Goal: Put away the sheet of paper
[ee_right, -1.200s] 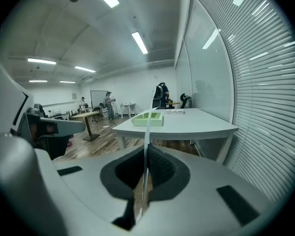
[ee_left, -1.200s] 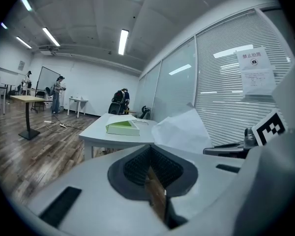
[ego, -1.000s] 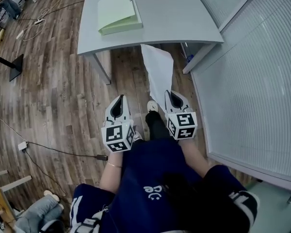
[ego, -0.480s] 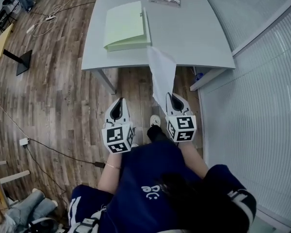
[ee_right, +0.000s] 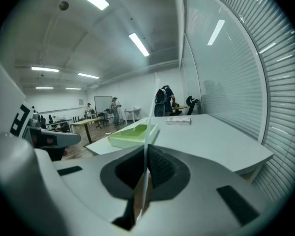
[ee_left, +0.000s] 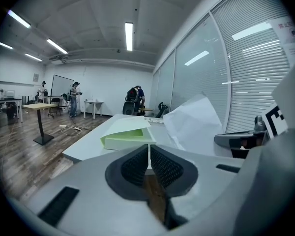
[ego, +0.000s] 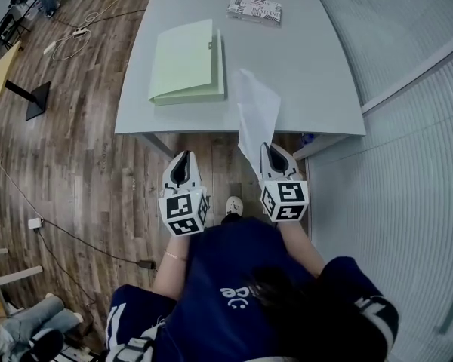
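My right gripper (ego: 275, 151) is shut on the near edge of a white sheet of paper (ego: 257, 115), which stands up and leans forward over the front edge of the grey table (ego: 302, 66). In the right gripper view the sheet (ee_right: 146, 146) shows edge-on between the jaws. My left gripper (ego: 183, 164) is shut with nothing in it, held level with the right one, just short of the table. A pale green folder (ego: 186, 62) lies closed on the table's left half, ahead of the left gripper; the folder (ee_left: 125, 135) also shows in the left gripper view.
A printed booklet (ego: 254, 9) lies at the table's far edge. A glass wall with blinds (ego: 415, 127) runs along the right. Cables (ego: 68, 40) and a table base (ego: 34, 100) lie on the wooden floor at left. People stand far off in the room.
The table has drawn nearer in the head view: both grippers have come forward to its front edge, and the held sheet now reaches over the tabletop rather than hanging below it.
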Action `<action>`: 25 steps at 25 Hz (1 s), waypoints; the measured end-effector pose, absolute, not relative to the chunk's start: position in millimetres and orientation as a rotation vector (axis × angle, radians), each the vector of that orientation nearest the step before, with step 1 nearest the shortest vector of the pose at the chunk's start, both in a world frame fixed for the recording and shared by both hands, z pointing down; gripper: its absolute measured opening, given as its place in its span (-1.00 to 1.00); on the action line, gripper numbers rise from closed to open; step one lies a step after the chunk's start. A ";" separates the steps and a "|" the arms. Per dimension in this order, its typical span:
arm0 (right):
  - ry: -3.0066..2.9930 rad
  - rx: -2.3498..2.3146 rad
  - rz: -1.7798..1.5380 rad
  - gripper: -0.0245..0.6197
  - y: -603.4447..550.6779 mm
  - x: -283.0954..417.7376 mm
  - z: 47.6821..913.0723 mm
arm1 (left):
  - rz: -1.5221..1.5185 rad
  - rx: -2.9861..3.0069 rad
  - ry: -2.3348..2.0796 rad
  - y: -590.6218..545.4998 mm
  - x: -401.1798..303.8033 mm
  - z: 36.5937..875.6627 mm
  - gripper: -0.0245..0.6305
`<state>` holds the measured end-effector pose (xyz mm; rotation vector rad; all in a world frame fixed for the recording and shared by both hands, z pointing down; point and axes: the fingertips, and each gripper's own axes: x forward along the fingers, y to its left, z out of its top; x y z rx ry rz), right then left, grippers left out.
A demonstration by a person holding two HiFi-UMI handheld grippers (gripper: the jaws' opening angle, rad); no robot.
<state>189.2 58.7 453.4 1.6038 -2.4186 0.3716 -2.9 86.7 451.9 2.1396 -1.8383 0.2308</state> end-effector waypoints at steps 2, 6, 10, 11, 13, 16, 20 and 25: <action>-2.427 1.599 0.370 -0.90 46.4 197.0 450.9 | 0.232 2.137 -1.843 77.5 5.6 451.8 -0.91; -2.440 1.592 0.378 -0.90 24.0 206.4 453.2 | 0.248 2.128 -1.855 60.0 15.7 457.6 -0.91; -2.441 1.589 0.378 -0.90 9.6 208.0 452.8 | 0.263 2.114 -1.859 48.4 15.6 460.8 -0.91; -2.440 1.593 0.378 -0.90 5.5 208.4 451.6 | 0.265 2.110 -1.864 45.0 14.1 460.4 -0.91; -2.438 1.605 0.377 -0.90 -3.4 209.1 449.4 | 0.268 2.105 -1.875 37.0 9.4 460.0 -0.91; -2.423 1.627 0.378 -0.90 -18.3 209.3 449.7 | 0.285 2.110 -1.881 21.2 0.9 462.7 -0.91; -2.376 1.668 0.390 -0.90 -44.7 206.5 454.6 | 0.275 2.108 -1.834 -13.0 -8.3 469.8 -0.91; -2.328 1.727 0.393 -0.90 -76.5 197.1 450.0 | 0.309 2.142 -1.804 -50.3 -21.7 469.1 -0.90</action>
